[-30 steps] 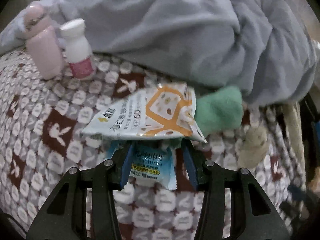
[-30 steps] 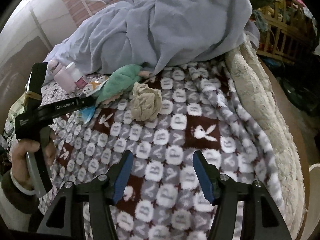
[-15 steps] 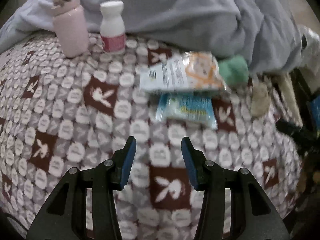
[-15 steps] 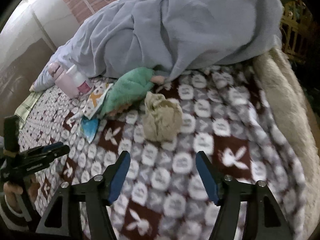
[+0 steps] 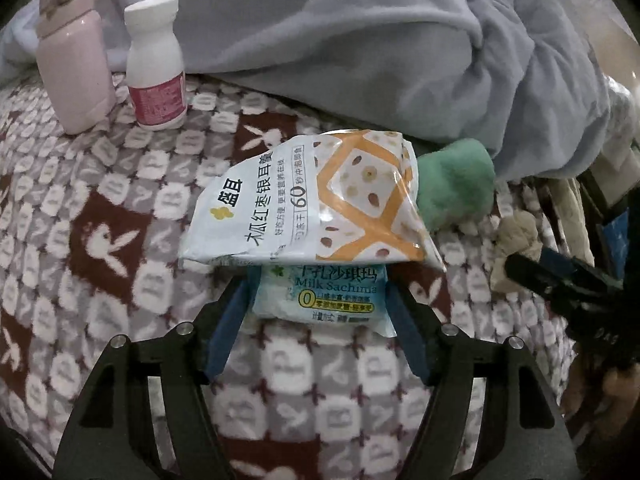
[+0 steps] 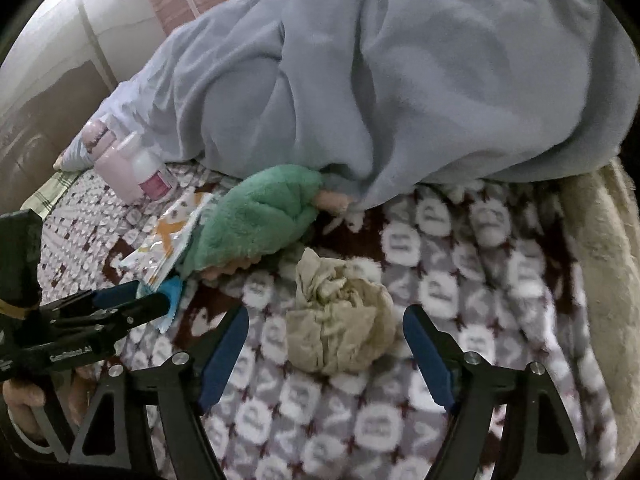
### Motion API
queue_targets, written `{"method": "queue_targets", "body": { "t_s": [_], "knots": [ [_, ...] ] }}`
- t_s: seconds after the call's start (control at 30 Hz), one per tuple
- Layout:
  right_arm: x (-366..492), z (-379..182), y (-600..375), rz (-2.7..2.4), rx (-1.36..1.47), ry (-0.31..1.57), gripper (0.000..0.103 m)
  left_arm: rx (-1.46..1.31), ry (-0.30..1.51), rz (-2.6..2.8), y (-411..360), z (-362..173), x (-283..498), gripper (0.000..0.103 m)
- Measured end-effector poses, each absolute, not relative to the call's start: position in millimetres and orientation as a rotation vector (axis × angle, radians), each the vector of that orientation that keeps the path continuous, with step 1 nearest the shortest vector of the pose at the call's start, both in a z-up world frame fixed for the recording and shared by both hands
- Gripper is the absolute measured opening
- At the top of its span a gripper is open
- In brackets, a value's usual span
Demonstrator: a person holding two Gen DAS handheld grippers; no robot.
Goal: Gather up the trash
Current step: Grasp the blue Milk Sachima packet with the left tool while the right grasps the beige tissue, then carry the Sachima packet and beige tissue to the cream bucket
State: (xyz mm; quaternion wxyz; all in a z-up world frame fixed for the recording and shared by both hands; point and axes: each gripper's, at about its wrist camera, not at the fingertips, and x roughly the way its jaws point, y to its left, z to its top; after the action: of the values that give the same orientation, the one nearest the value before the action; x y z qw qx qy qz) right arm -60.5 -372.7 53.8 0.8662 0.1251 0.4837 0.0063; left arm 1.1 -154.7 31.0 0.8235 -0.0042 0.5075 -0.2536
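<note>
My left gripper (image 5: 316, 312) stands spread, its two blue pads flanking the blue wrapper (image 5: 320, 300) on either short side without yet pinching it; whether the pads touch the film I cannot tell. The wrapper lies flat on the patterned blanket (image 5: 120, 240), directly ahead between the fingers, its long axis running across the jaw opening, so closing should take it end to end. Its print reads "Milk Sachima", with a "0" in a yellow band below. Its far edge is tucked under the white-and-orange packet (image 5: 316, 204), which carries Chinese text and the figure "60"; I judge that the overlap may drag the packet along on lifting. My right gripper (image 6: 324, 336) is likewise spread, holding nothing, with the crumpled tissue (image 6: 340, 320) lying between its fingers, just ahead, on the same blanket. Each piece of trash is thus nearest to its own tool. Beyond the packet lies a green plush item (image 6: 260, 216), touching the packet's edge. Farther off, toward the blanket's far left corner, a white bottle (image 5: 156, 64) with a pink label, illegible, stands upright beside a pink bottle (image 5: 72, 52). A grey duvet (image 6: 400, 80) is heaped along the far edge.
</note>
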Motion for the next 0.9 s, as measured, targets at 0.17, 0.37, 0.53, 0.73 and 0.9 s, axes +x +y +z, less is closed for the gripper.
{"method": "queue_targets", "body": {
  "t_s": [0.17,0.37,0.53,0.73,0.9],
  "knots": [
    [-50.4,38.7,-366.2,0.018,0.266,1.032,0.074,0.073,1.049,-0.552,-162.1,29.0,-8.2,0.058],
    [-71.7,57.8,-369.4,0.032,0.270,0.974,0.029,0.035,1.034,-0.588,-153.0,44.1,-30.8,0.054],
    [-106.4,78.6,-374.5,0.062,0.317,0.938,0.028,0.038,1.020,-0.621,-159.6,61.9,-63.0,0.054],
    [-153.8,94.5,-382.1,0.052,0.332,0.920,0.028,0.072,0.986,-0.641,-180.6,77.2,-104.3,0.054],
    [-190.5,105.8,-392.2,0.009,0.316,0.907,0.028,0.092,0.964,-0.671,-202.7,87.8,-131.1,0.054]
  ]
}}
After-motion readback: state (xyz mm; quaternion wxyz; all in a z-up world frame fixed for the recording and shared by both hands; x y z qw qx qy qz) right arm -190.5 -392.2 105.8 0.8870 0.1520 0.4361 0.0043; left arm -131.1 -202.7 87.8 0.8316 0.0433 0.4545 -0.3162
